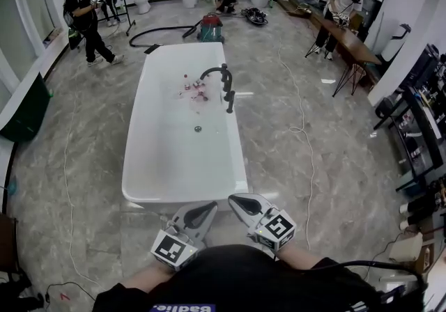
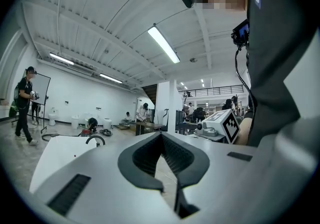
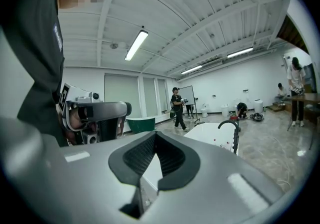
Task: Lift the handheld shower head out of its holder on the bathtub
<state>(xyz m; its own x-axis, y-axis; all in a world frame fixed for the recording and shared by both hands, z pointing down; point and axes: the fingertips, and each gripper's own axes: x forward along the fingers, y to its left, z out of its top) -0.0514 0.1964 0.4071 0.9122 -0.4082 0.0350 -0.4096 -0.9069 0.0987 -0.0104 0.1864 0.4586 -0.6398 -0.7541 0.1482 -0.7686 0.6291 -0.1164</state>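
Well, your left gripper (image 1: 200, 216) and right gripper (image 1: 245, 205): fingers closed, empty | shower head (image 1: 229, 99) not yet lifted, well apart across the bathtub (image 1: 134, 185) | likely closed just for the approach.

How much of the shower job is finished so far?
Done: nothing yet; the handheld shower head sits unlifted beside the black faucet on the bathtub rim. In hand: the left gripper and right gripper are shut and empty, near the tub's close end. Left: reach it, grip it, lift it out.
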